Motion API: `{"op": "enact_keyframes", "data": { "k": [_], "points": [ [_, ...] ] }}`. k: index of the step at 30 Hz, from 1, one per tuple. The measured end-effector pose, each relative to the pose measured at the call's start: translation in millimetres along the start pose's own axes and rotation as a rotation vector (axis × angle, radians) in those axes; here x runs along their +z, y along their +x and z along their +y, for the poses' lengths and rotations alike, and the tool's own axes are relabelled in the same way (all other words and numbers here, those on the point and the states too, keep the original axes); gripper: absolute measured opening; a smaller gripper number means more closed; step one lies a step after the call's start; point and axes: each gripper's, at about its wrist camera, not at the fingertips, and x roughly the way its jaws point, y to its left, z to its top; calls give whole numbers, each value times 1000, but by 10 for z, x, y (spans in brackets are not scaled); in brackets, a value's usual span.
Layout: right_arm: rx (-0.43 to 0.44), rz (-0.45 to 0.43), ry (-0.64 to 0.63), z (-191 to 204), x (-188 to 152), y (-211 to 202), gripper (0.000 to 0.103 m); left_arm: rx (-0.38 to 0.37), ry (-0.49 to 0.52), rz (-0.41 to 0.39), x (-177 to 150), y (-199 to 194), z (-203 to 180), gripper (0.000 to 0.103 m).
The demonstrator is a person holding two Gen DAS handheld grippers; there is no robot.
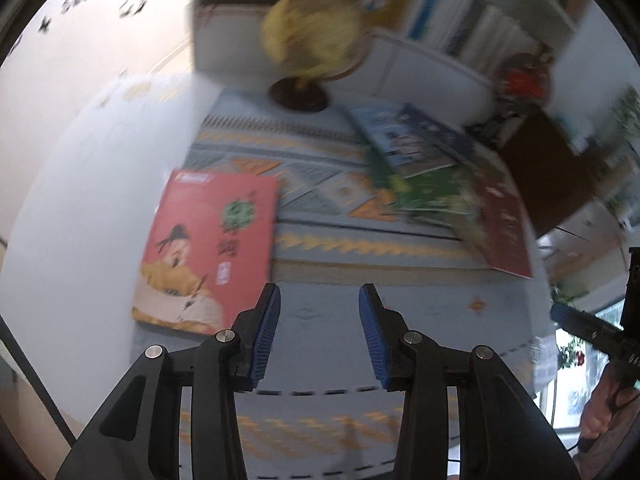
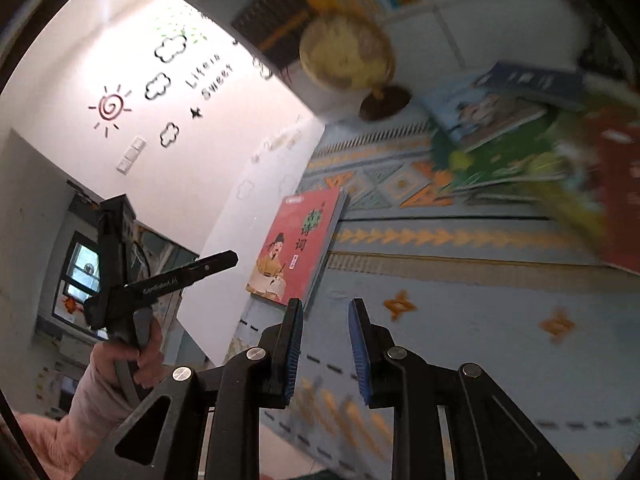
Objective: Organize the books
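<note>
On the patterned blue-and-orange rug [image 1: 360, 240], a red picture book with a painted scholar [image 1: 208, 248] lies flat alone by the wall, probably already sorted away from the untidy pile of books [image 1: 440, 176] near the yellow globe [image 1: 312, 32]. Left gripper [image 1: 319, 304] and right gripper [image 2: 325, 314] hang above the rug, jaws partly apart, holding nothing.

A pale wall [image 2: 132, 60] bearing sun and cloud decals meets a patterned blue rug [image 2: 460, 312] beneath white shelving [image 1: 440, 56].

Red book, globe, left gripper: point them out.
red book [image 1: 208, 248], left wrist view, middle of its cover
globe [image 2: 346, 54], right wrist view, on the ball
left gripper [image 1: 319, 300], left wrist view, gap between fingertips
</note>
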Motion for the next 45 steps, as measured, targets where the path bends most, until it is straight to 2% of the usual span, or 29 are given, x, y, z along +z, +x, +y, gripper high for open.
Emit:
{"op": "enact_keyframes", "data": {
  "k": [1,2,3,6,7,8,9,12,16,20,23,26,28,30,32,35,37,40,42,45],
  "points": [
    [-4,-24,-2,5,-5,-174,23,-6,15,-16,28,-74,-96,41],
    [-18,-49,-7,-25,9,-364,28,-13,24,-29,49,-129,-166,44],
    [-40,-69,-14,-42,36,-501,37,-28,32,-42,89,-174,-217,44],
    [-95,-161,-59,-22,237,-844,51,-62,39,-62,266,-240,-362,48],
    [-107,-181,-71,-11,304,-911,54,-65,36,-69,345,-240,-414,52],
    [-132,-198,-84,-14,403,-994,57,-68,33,-75,401,-243,-450,67],
    [-146,-206,-95,-24,475,-1042,57,-76,24,-88,469,-249,-479,73],
    [-177,-233,-132,-79,729,-1142,57,-147,5,-147,669,-221,-542,73],
    [-211,-227,-136,-268,1061,-1085,57,-109,14,-133,1024,156,-673,74],
    [-193,-176,-113,-621,1558,-730,57,-197,-62,-104,1359,729,-695,74],
    [-183,-140,-84,-974,1878,-339,57,-188,-98,-73,1525,1252,-746,74],
    [-186,-71,25,-1507,2161,245,57,-180,-102,-17,1601,1851,-811,74],
    [-207,-50,90,-1859,2274,614,57,-174,-97,13,1606,2246,-868,74],
    [-310,-26,143,-2164,2323,959,57,-196,-100,43,1587,2559,-907,72],
    [-340,-44,162,-2331,2316,1166,57,-178,-113,47,1576,2747,-916,72],
    [-380,-78,115,-2426,2378,1354,57,-204,-159,56,1596,2950,-890,72],
    [-399,-60,92,-2483,2459,1482,57,-219,-173,67,1617,3078,-900,72],
    [-375,-4,88,-2628,2566,1732,57,-210,-172,62,1653,3176,-915,72],
    [-421,23,60,-2688,2592,1873,57,-236,-179,65,1665,3227,-932,72],
    [-412,43,74,-2758,2587,1985,58,-259,-142,63,1681,3255,-999,72]
  ]
}}
